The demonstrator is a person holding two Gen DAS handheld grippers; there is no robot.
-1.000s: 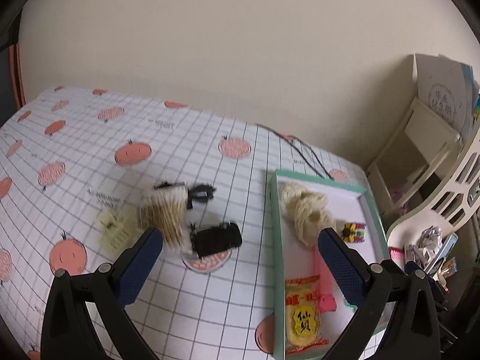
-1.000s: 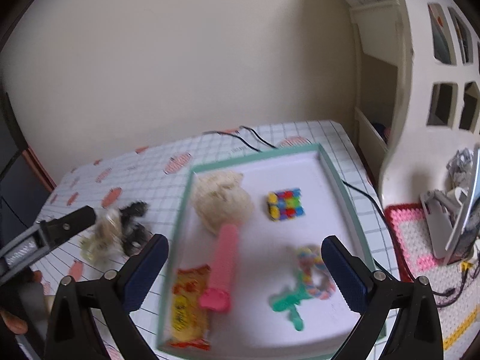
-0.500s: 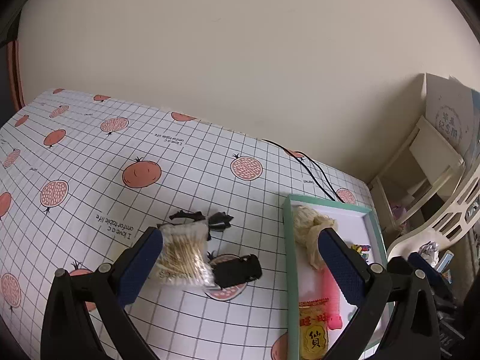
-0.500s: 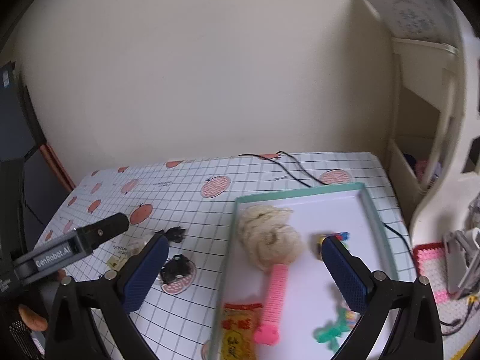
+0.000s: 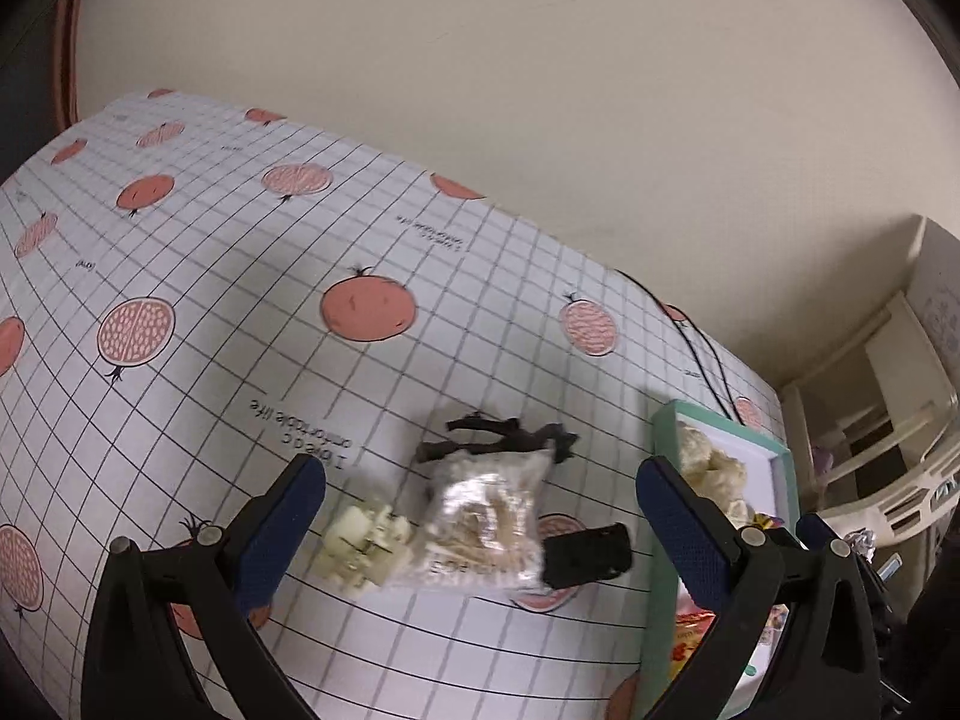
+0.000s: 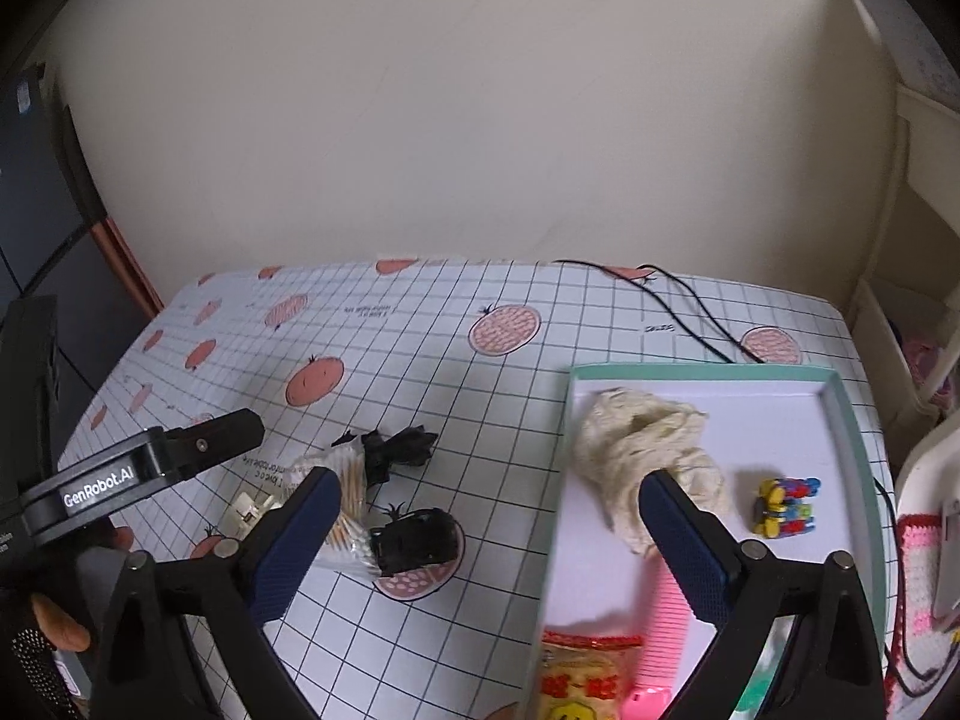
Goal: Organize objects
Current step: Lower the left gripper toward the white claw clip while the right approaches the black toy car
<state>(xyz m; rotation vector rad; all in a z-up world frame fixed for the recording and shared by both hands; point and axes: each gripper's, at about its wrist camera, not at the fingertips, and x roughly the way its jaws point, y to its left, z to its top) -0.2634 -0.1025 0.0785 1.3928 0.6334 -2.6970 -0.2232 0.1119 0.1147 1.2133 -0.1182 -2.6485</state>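
A clear bag of cotton swabs (image 5: pixel 483 525) (image 6: pixel 345 501) lies on the fruit-print tablecloth, between a cream clip (image 5: pixel 363 543) (image 6: pixel 246 507) on its left and a black clip (image 5: pixel 591 555) (image 6: pixel 414 540) on its right. A black bow-shaped piece (image 5: pixel 501 441) (image 6: pixel 396 447) sits just behind the bag. My left gripper (image 5: pixel 480 519) hangs open above the bag, empty. The teal-rimmed tray (image 6: pixel 852 414) (image 5: pixel 663 594) holds a cream cloth bundle (image 6: pixel 645 459) (image 5: pixel 711 471), a colourful bead toy (image 6: pixel 786 507), a pink comb (image 6: pixel 660 630) and a snack packet (image 6: pixel 579 681). My right gripper (image 6: pixel 489 522) is open over the tray's left edge.
A black cable (image 6: pixel 678 306) (image 5: pixel 699 348) runs along the table's far edge by the wall. White shelving (image 6: pixel 918 252) (image 5: pixel 888 420) stands to the right of the table. A pink crocheted mat (image 6: pixel 915 588) lies past the tray's right side. A hand (image 6: pixel 57 621) holds the left gripper.
The left gripper has swung left and closer to the table, so the swab bag now lies centred between its fingers. The right gripper has pulled back and up, showing more tablecloth.
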